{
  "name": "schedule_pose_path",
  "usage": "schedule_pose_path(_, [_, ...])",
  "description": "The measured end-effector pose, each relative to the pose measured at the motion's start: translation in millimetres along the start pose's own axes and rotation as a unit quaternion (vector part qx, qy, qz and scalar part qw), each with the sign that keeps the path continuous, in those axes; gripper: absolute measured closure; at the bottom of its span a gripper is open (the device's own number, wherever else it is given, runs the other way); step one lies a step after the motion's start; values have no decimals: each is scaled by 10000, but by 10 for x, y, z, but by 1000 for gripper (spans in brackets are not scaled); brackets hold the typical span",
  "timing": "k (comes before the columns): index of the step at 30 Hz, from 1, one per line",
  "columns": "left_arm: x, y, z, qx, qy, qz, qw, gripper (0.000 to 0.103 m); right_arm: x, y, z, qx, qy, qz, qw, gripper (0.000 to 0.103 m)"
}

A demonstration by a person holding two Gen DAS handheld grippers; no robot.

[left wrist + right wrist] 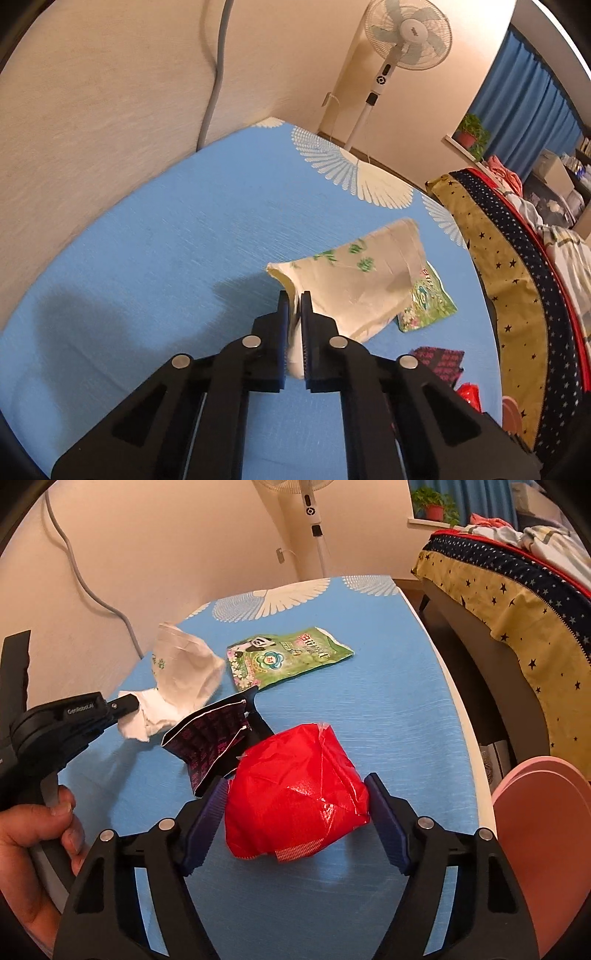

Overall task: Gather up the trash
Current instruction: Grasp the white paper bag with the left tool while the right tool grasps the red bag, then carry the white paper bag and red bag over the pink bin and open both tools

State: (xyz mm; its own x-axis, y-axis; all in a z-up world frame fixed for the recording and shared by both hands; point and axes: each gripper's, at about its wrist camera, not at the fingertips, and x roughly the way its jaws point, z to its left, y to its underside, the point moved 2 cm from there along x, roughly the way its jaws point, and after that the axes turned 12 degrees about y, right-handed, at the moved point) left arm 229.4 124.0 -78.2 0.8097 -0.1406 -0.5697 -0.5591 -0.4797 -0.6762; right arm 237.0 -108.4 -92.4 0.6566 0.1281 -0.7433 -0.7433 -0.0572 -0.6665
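Your left gripper point(294, 297) is clamped on the white crumpled wrapper point(354, 284), which lies just left of the green pouch point(288, 655). Your right gripper point(295, 799) stands wide around the red wrapper point(295, 794), nearer you than the pouch, pads not visibly pressing.

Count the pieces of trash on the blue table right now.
4. White crumpled wrapper pinched in the left tongs; green panda pouch at the far side; dark patterned wrapper mid-table; red wrapper between the open right tongs. More may be outside view.
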Motion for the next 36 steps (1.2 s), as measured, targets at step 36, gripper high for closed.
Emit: schedule_pose_path(36, [-1446, 450, -894, 1383, 327, -456, 9888, 99, -1818, 112, -560, 281, 542, -1625, 9848, 29])
